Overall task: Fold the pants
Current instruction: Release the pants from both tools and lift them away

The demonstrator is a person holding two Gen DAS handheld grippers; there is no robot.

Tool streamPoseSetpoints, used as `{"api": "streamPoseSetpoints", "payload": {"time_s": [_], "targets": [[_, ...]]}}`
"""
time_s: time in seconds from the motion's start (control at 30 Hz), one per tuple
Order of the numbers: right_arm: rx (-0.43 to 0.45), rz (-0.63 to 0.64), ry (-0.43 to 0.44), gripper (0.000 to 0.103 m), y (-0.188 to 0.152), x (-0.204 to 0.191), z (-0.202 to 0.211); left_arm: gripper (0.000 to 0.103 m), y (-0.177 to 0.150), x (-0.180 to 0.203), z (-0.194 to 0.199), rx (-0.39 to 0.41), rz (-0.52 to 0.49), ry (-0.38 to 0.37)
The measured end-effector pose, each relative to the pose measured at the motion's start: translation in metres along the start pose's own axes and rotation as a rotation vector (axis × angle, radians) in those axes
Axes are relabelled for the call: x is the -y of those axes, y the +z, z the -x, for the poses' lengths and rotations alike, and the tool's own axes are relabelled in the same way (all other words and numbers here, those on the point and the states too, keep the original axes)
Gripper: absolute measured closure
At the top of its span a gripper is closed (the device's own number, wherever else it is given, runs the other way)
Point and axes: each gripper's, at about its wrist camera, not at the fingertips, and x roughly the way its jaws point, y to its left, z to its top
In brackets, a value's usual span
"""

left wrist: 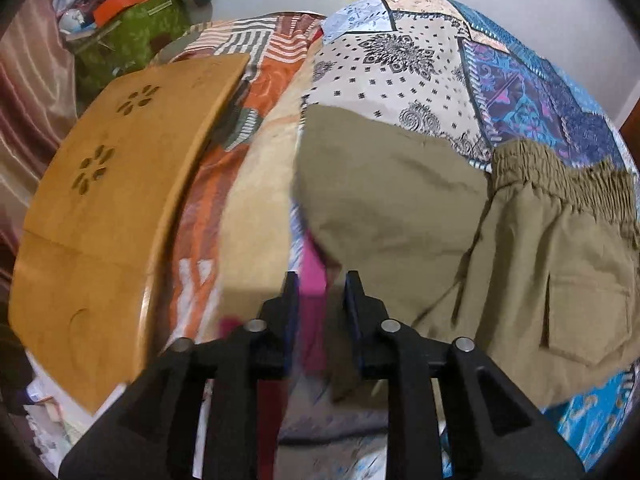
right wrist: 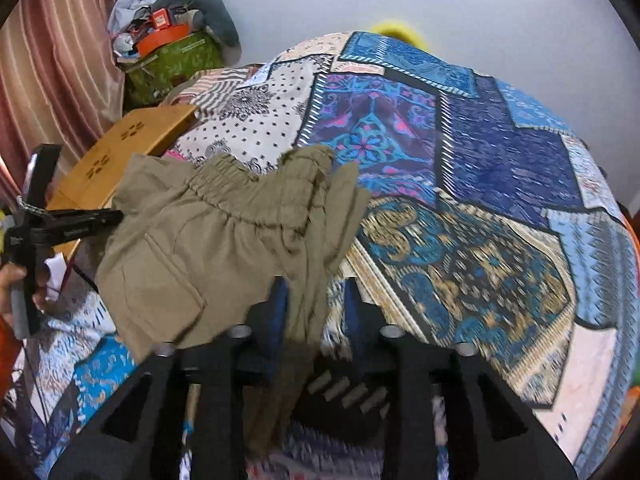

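Mid-fold: right gripper (right wrist: 316, 296) pinches khaki pants (right wrist: 208, 232) at frame centre; left gripper (left wrist: 322, 292) stands spread (empty). Next, lay the fabric flat.

No text, label, brand or number is legible anywhere in either wrist view

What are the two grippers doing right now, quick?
Left gripper: part open, with an edge of the khaki pants between its fingers; grip cannot be told.
Right gripper: part open, pants fabric hanging through.
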Motion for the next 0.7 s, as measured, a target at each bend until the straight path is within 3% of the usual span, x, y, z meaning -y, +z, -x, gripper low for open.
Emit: {"api": "streamPoseSetpoints", "payload": {"time_s": [0.13,0.3,0.7], "targets": [[0.008,-0.012,-0.014,0.063,-0.006,0.001,0.016,0.072,-0.009,-0.005,0.020,-0.011,-0.014,0.046],[0.054,-0.033,0.016,0.063,-0.013,-0.010,0.059,0.072,-0.019,-0.004,0.073,0.046,-0.012,0.027],[0.315,0.011,0.057,0.063,-0.017,-0.058,0.200,0.072,-0.058,0.047,0.286,0.368,-0.123,-0.068]]}}
